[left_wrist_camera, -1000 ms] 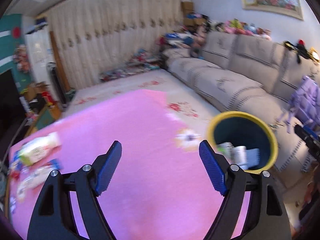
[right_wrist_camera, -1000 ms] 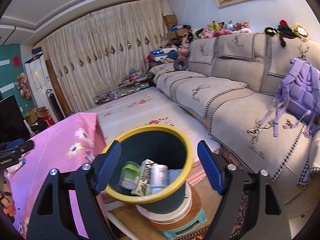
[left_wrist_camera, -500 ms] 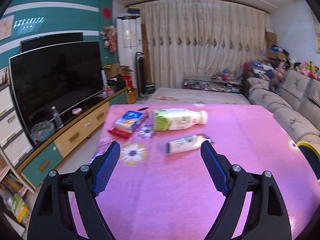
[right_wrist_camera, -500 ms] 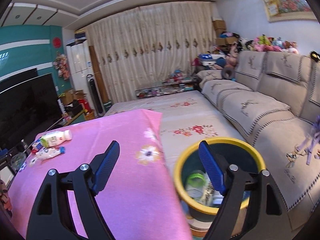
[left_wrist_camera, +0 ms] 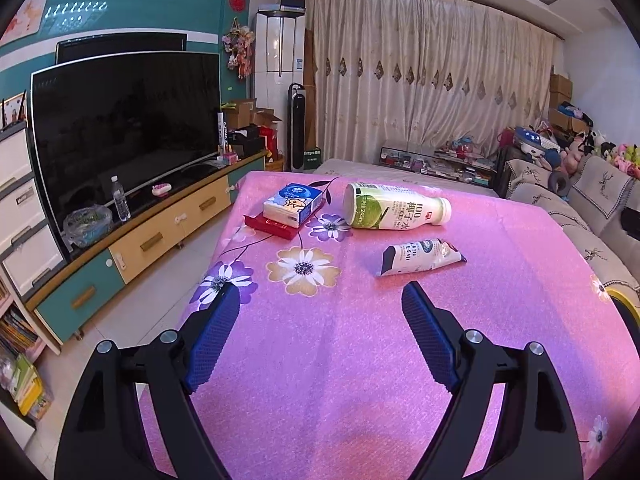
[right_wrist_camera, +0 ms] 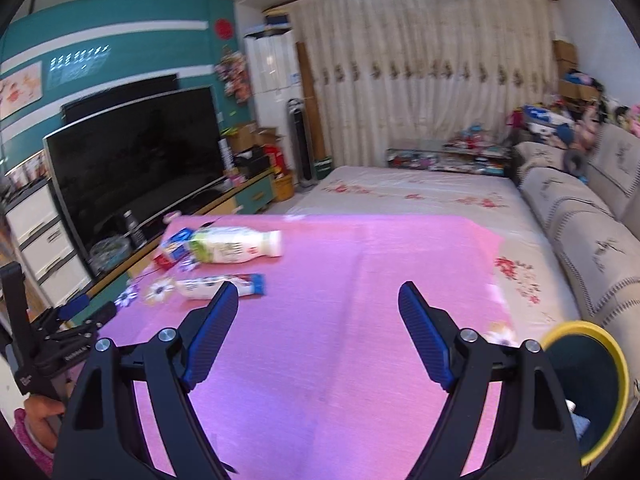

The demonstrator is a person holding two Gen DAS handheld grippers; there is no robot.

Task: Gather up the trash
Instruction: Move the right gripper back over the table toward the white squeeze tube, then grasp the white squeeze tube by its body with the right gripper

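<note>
step: reach for next trash | left gripper [left_wrist_camera: 320, 308]: jaws spread, empty | right gripper [right_wrist_camera: 316, 304]: spread, empty | crumpled pouch [left_wrist_camera: 420, 257]: table's far half, just before lying bottle [left_wrist_camera: 394, 211] | advice: straddle pouch squarely, close across its narrow width | bin [right_wrist_camera: 592, 376]: beside table's right edge

On my right wrist feed the bottle [right_wrist_camera: 234, 250] and pouch [right_wrist_camera: 218, 286] on the counter [right_wrist_camera: 340, 340] smear into blur — labels unreadable. The yellow-rimmed bin [right_wrist_camera: 588, 384] is cut by the frame's edge, its contents mostly hidden; my left view shows only a sliver of rim [left_wrist_camera: 626, 300].
</note>
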